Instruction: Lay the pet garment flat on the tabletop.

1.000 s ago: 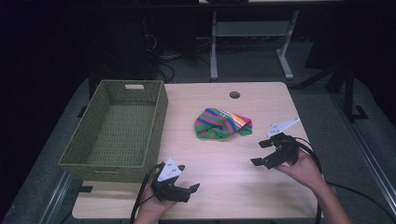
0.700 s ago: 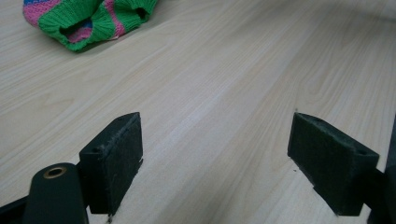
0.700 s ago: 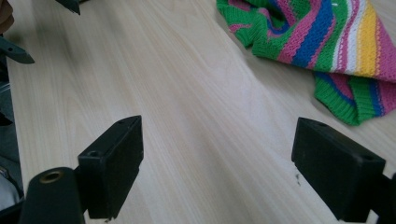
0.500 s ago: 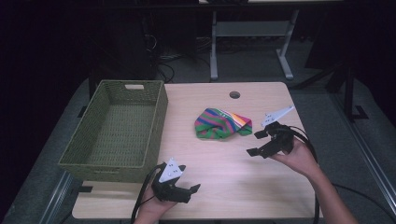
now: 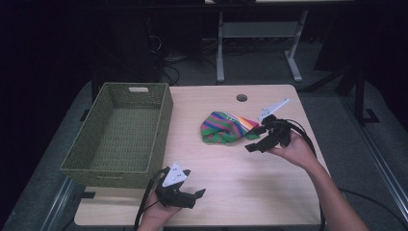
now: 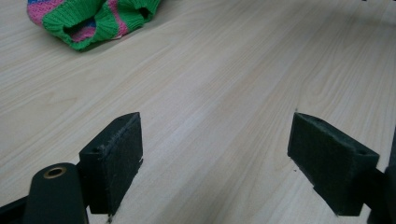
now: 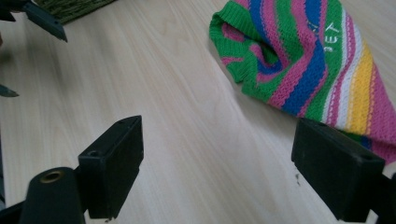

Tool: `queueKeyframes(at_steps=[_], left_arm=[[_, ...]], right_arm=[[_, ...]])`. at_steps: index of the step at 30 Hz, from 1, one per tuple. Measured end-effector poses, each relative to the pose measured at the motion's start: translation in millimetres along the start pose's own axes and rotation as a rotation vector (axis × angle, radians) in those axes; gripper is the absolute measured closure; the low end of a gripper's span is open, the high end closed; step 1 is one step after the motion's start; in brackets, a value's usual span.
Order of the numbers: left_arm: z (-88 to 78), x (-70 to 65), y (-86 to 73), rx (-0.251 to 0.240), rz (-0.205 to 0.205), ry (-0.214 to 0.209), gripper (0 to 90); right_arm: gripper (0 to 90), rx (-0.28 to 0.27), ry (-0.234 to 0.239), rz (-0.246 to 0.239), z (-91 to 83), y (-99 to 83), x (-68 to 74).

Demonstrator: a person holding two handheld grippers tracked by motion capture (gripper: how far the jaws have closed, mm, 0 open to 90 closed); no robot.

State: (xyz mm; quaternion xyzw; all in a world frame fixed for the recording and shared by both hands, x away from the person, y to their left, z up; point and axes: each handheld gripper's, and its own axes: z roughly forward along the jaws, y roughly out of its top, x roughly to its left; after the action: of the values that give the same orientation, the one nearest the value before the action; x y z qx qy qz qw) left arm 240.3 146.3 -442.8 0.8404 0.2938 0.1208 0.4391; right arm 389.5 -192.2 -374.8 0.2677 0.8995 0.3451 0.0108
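On the tabletop (image 5: 226, 159), the striped knitted cloth (image 5: 225, 128) lies crumpled just left of the right gripper (image 5: 257, 139), whose jaws stand wide apart and empty. The left gripper (image 5: 195, 196), also wide open, holds nothing, well apart near the basket (image 5: 120, 134).

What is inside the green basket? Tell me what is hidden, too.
The basket holds nothing visible in the high view: its woven floor shows bare. The strip of floor just behind its near wall is covered from sight. The striped knit cloth lies outside it on the table.
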Motion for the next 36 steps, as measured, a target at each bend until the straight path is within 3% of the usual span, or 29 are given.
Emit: queueKeyframes(at_steps=[6, 16, 22, 29, 34, 36], left_arm=[[-0.4, -0.7, 0.1, -0.006, 0.004, -0.003, 17.7], [1.8, 3.1, 0.5, -0.019, -0.029, -0.026, 17.7], [1.4, 0.6, 1.7, -0.021, -0.026, -0.031, 17.7], [1.7, 0.5, 2.0, -0.021, -0.020, -0.036, 17.7], [4.0, 0.4, 2.7, -0.016, -0.020, -0.043, 17.7], [4.1, 0.4, 3.0, -0.015, -0.016, -0.044, 17.7]], right_arm=[[16.6, 0.023, -0.026, 0.001, 10.3, 17.0, -10.2], [16.7, 0.082, -0.054, -0.016, 33.7, 36.4, -21.1], [16.8, 0.063, -0.061, 0.013, 38.8, 42.7, -28.6], [17.0, 0.116, -0.096, 0.038, 56.0, 46.9, -41.0], [21.5, 0.147, -0.125, -0.004, 67.6, 52.3, -43.2], [21.5, 0.170, -0.123, 0.000, 70.4, 53.7, -44.7]])
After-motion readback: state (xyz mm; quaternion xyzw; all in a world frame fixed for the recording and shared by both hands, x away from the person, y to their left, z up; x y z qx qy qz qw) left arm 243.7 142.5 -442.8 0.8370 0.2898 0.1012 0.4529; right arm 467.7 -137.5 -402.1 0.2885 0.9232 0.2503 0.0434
